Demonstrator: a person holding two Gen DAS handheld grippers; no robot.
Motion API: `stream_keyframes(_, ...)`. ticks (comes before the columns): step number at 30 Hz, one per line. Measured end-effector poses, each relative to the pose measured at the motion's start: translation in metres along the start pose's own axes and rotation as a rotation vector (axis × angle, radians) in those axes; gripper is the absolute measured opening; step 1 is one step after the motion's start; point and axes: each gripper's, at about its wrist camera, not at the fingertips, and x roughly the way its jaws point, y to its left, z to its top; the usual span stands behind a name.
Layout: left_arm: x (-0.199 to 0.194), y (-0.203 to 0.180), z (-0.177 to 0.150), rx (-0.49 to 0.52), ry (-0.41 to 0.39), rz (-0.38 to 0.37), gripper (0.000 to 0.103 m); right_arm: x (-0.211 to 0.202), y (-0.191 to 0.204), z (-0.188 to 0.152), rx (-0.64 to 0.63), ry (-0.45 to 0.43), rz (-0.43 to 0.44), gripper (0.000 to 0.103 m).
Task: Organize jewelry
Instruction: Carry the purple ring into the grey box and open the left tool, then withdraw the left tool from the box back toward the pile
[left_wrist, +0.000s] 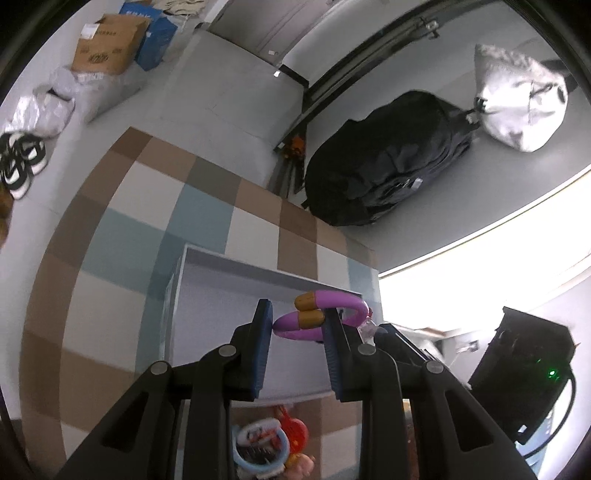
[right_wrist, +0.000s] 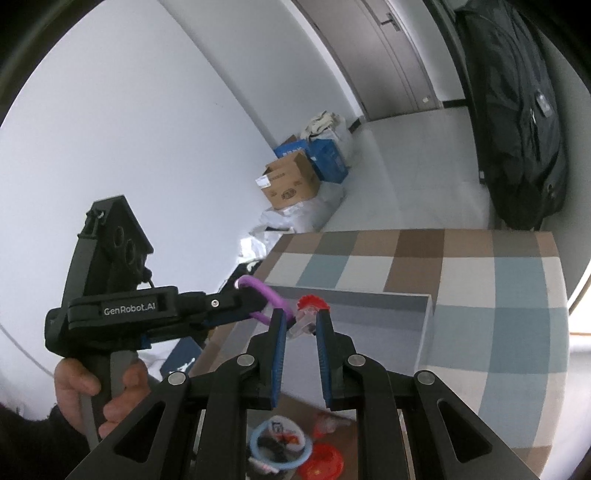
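Note:
A purple bracelet (left_wrist: 325, 314) with tan end caps sits between the fingers of my left gripper (left_wrist: 295, 317), above an open grey box (left_wrist: 221, 280) on the checkered table. The bracelet also shows in the right wrist view (right_wrist: 264, 291), held at the tip of the left gripper (right_wrist: 255, 302). My right gripper (right_wrist: 299, 321) is closed on a small clear piece (right_wrist: 304, 321) with a red frilled top (right_wrist: 312, 302), over the grey box (right_wrist: 369, 302). A light blue ring (right_wrist: 280, 443) and red pieces (right_wrist: 325, 461) lie on the table below.
The checkered cloth (right_wrist: 498, 288) covers the table, whose far edge drops to the floor. A black bag (left_wrist: 388, 162) and a silver bag (left_wrist: 517, 99) lie on the floor. Cardboard and blue boxes (right_wrist: 295, 181) stand by the wall.

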Motion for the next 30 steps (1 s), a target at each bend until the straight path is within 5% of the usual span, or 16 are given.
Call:
stream_keyframes(10, 0.028, -0.003, 0.005, 0.064, 0.018, 0.048, 0.022, 0.018, -0.032, 0.006, 0.107, 0.041, 0.007, 0.018)
stream_keyframes(12, 0.03, -0.002, 0.008, 0.062, 0.032, 0.047, 0.032, 0.018, -0.035, 0.006, 0.118, 0.038, 0.013, 0.019)
stream_keyframes(15, 0.02, 0.002, 0.011, 0.052, -0.018, -0.022, 0.062, 0.011, -0.037, 0.008, 0.125, 0.024, 0.031, 0.044)
stream_keyframes(16, 0.016, 0.0, 0.012, 0.056, -0.034, -0.035, 0.071, 0.007, -0.037, 0.008, 0.122, 0.008, 0.03, 0.06)
stream_keyframes(21, 0.007, -0.002, 0.011, 0.093, -0.057, -0.002, 0.08, -0.017, -0.031, 0.009, 0.08, -0.096, -0.011, 0.093)
stream_keyframes(27, 0.003, -0.012, -0.003, 0.167, -0.088, 0.124, 0.08, -0.024, -0.024, 0.005, 0.04, -0.119, -0.058, 0.103)
stream_keyframes(30, -0.002, -0.024, -0.013, 0.239, -0.148, 0.274, 0.08, -0.025, -0.019, 0.0, 0.009, -0.125, -0.093, 0.103)
